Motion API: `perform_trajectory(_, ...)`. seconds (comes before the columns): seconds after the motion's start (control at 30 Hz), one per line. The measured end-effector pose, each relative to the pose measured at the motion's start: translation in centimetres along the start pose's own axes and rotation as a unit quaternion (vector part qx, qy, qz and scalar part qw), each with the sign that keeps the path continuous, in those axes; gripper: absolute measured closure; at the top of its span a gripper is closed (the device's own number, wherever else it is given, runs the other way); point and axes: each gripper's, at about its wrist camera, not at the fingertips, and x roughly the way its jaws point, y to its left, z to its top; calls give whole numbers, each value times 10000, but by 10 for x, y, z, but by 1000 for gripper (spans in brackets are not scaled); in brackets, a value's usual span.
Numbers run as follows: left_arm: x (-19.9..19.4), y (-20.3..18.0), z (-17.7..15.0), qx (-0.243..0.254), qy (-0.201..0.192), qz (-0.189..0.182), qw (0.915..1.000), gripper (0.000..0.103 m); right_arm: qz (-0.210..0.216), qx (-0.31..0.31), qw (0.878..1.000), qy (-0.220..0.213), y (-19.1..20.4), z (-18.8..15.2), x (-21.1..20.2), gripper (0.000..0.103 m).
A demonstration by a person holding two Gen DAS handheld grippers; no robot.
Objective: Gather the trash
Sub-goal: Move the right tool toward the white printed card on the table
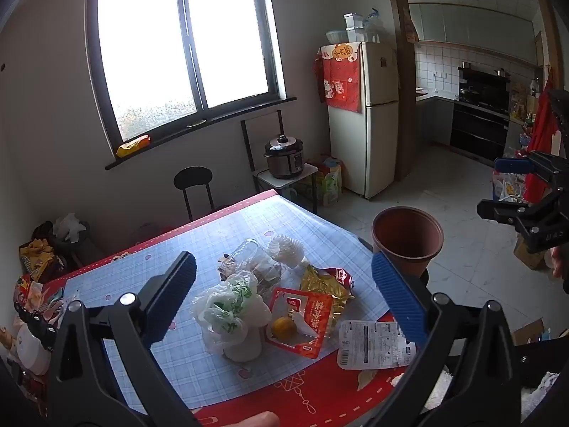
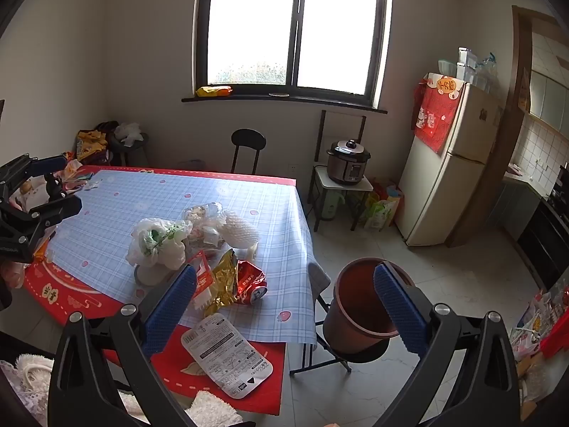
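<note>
A pile of trash lies on the table (image 1: 149, 256): a white plastic bag (image 1: 227, 309), a red snack packet (image 1: 302, 320), a gold wrapper (image 1: 327, 291), a white foam net (image 1: 286, 249) and a flat white label packet (image 1: 373, 345). A crushed red can (image 2: 250, 281) shows in the right wrist view beside the gold wrapper (image 2: 224, 281). A brown bin (image 1: 407, 238) stands on a stool past the table's right edge. My left gripper (image 1: 284, 302) is open and empty above the pile. My right gripper (image 2: 284, 306) is open and empty above the table edge, between the pile and the bin (image 2: 359, 302).
A black chair (image 2: 248, 146) stands at the table's far side. A rice cooker (image 2: 348, 163) sits on a small stand beside the fridge (image 2: 451, 163). Snack bags (image 1: 39, 259) crowd the table's left end. Bags lie on the floor at the right (image 2: 540, 323).
</note>
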Motion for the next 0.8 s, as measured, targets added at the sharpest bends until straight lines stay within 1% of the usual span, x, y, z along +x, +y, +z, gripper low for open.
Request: perform_trajectory(0.8, 0, 0, 0, -20, -23, -6, 10000, 5, 11, 4, 10000, 9, 0, 0, 0, 5)
